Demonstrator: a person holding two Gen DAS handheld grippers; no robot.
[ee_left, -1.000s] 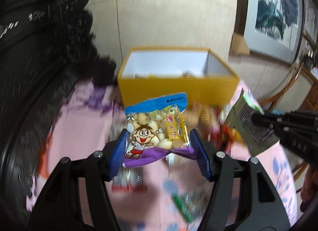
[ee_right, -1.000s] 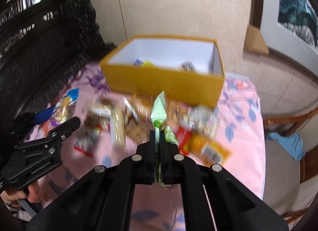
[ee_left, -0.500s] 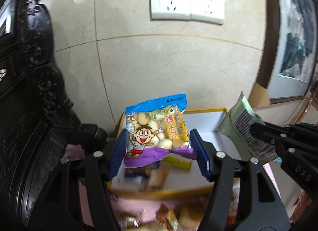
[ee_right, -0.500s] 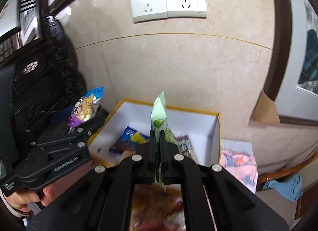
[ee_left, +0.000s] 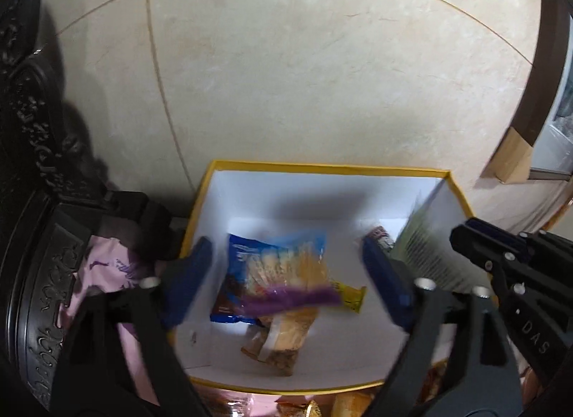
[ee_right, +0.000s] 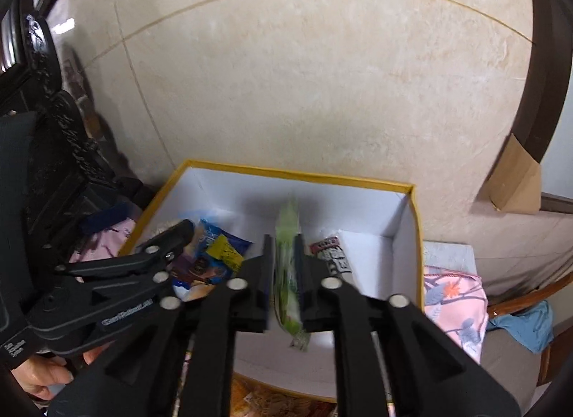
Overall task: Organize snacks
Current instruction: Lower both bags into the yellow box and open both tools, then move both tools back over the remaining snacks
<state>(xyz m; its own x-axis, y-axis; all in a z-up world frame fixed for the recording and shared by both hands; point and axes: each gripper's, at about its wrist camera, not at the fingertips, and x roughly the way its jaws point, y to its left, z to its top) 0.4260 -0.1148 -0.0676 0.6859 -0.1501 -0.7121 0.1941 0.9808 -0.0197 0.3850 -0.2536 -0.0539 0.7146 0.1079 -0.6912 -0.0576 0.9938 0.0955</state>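
Several blurred snack packets (ee_left: pixel 283 273) inside box (ee_left: pixel 322 167)

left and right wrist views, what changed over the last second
Both grippers travelled from over the table to above the yellow box. The left gripper is opening and its biscuit bag is dropping in. The right gripper is opening around the green packet. The snacks already in the box stayed.

beige marble wall (ee_left: pixel 304 76) with thin gold seams; dark carved wooden furniture (ee_left: pixel 32 152) at left.
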